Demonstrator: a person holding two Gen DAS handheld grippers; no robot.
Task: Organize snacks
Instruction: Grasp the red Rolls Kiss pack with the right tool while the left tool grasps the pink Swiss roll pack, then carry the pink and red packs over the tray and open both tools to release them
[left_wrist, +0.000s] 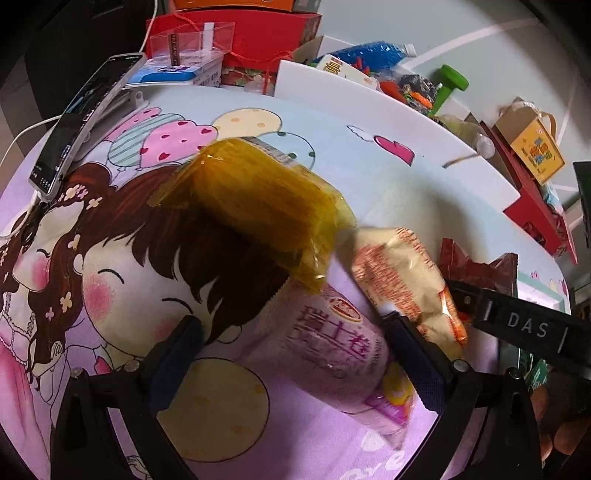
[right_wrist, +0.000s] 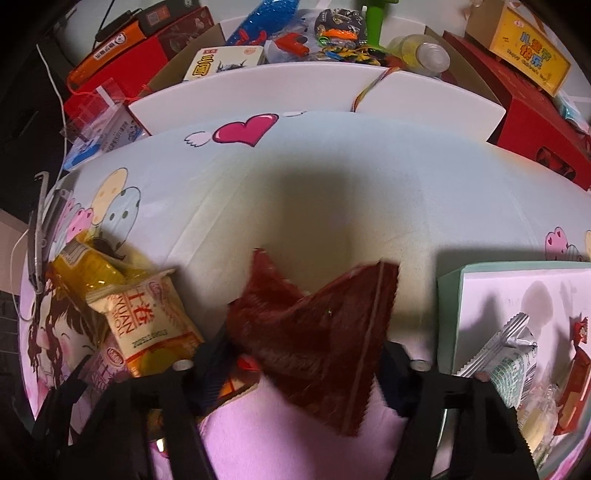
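Right wrist: red packet (right_wrist: 314, 343) between fingers (right_wrist: 212, 354).

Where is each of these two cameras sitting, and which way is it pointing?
Left wrist: rides on the left gripper, looking along its open fingers at a pink snack pack on the cartoon tablecloth; the right gripper shows beside it.
Right wrist: rides on the right gripper, facing a dark red packet between its fingers, green tray to the right.
Shared: the yellow-orange pack and the tablecloth.

Left gripper (left_wrist: 291, 343) jaws spread wide, low over surface; right gripper (right_wrist: 303, 354) jaws likewise apart
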